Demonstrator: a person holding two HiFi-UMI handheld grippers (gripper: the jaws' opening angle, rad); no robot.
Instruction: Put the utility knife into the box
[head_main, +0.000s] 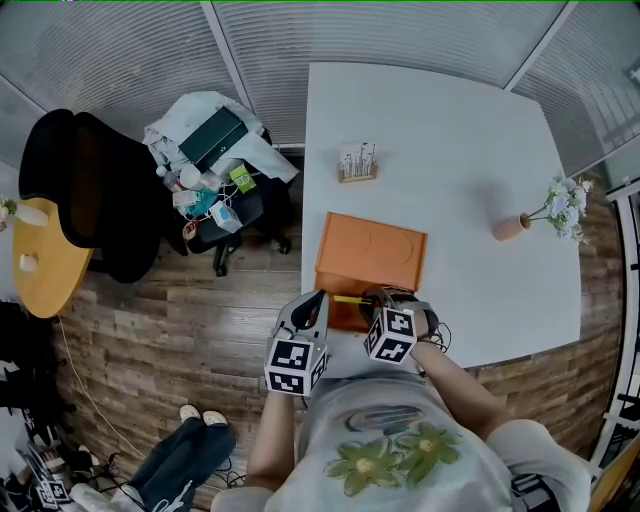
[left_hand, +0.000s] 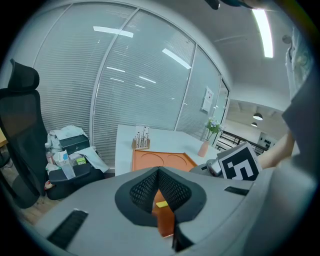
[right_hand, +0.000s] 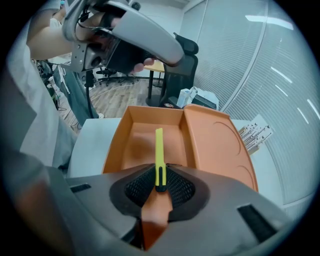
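An orange box (head_main: 342, 311) stands open at the white table's near edge, its lid (head_main: 372, 250) folded back flat. My right gripper (head_main: 372, 299) is shut on the yellow utility knife (head_main: 350, 298). In the right gripper view the knife (right_hand: 159, 159) sticks out past the jaws and hangs above the box's open compartment (right_hand: 137, 142), beside the lid (right_hand: 217, 142). My left gripper (head_main: 320, 297) hovers at the box's left side, jaws closed with nothing in them. Its own view shows the fingertips meeting (left_hand: 158, 171), with the box (left_hand: 165, 222) and a bit of the knife (left_hand: 161, 204) behind them.
A wooden holder of sticks (head_main: 357, 164) stands at the table's far side, a pink vase with flowers (head_main: 512, 226) to the right. Left of the table are a cluttered office chair (head_main: 215, 170), a black chair (head_main: 95, 190) and a yellow round table (head_main: 45, 262).
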